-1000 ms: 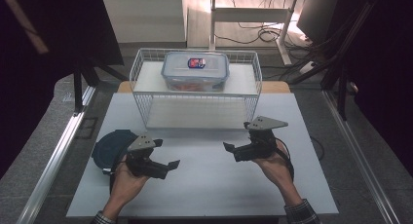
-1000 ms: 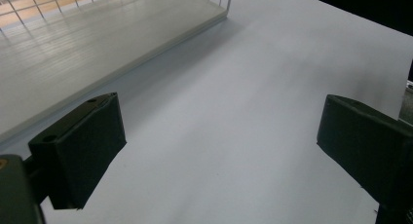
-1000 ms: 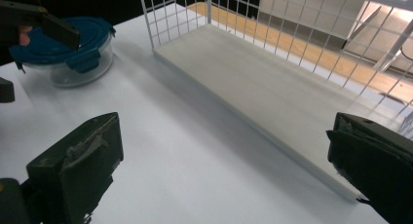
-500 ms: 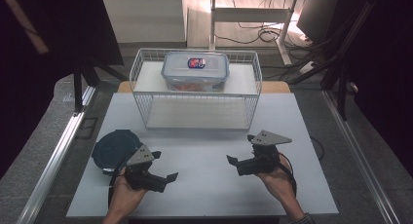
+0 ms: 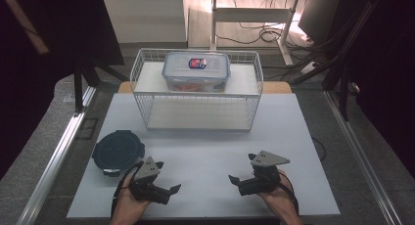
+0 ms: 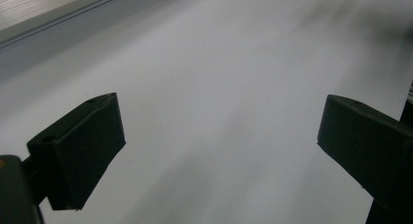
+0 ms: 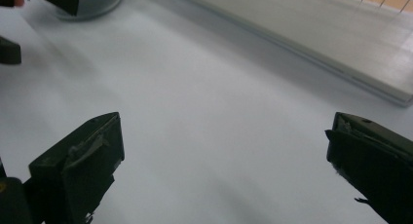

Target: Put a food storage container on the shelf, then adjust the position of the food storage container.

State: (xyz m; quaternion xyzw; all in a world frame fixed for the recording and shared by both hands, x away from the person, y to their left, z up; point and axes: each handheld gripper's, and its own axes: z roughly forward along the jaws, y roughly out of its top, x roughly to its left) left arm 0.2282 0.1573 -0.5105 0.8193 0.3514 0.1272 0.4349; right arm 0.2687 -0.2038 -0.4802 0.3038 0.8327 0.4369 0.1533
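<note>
Near table front edge | left gripper and right gripper wide open, holding nothing | nearest: round lid | approach low, straddle rim squarely before closing.

Nothing could be read at this moment. The clear lidded container in the wire basket carried a small red and blue sticker on its lid, perhaps a brand label, but it was too small in the high view for any letter or number to be made out. The dark round lid on the white table bore no legible marking, and neither gripper view showed any writing.
</note>
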